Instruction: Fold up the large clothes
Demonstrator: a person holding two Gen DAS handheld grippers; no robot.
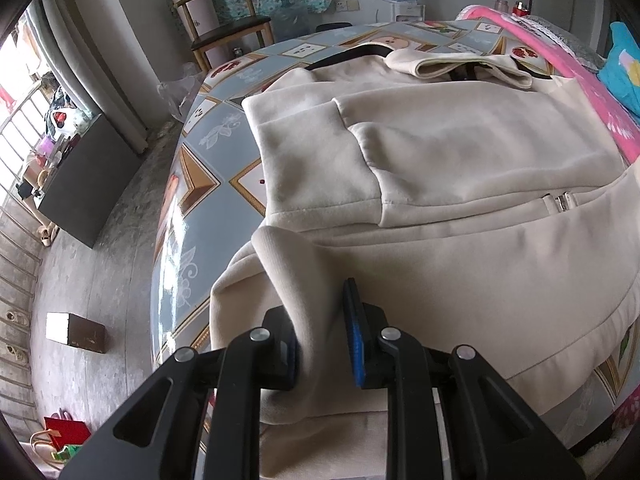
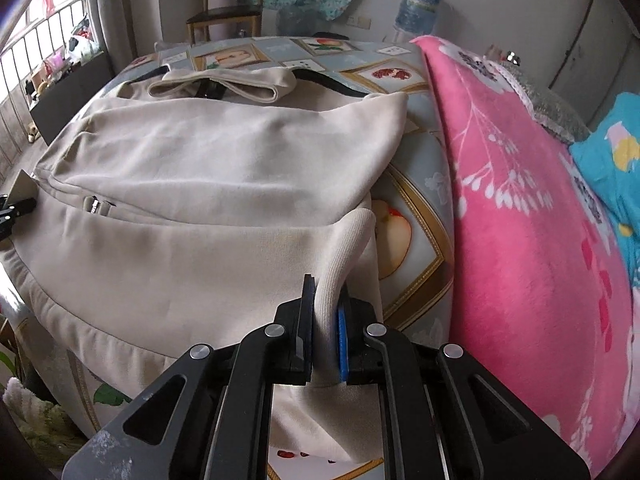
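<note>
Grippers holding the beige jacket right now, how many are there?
2. The left gripper pinches the beige jacket at its near left corner; the right gripper pinches the ribbed hem at the near right corner, close to the pink blanket.

We counted one beige jacket (image 1: 460, 168) lying on one patterned table (image 1: 208, 136), and two grippers, the left gripper (image 1: 320, 340) and the right gripper (image 2: 325, 340), each with two fingers. Beside the jacket we saw one pink blanket (image 2: 520, 240). Farther off we counted one wooden chair (image 1: 228, 28), one water bottle (image 2: 418, 4), one dark cabinet (image 1: 88, 184) and one red bag (image 1: 66, 432).
</note>
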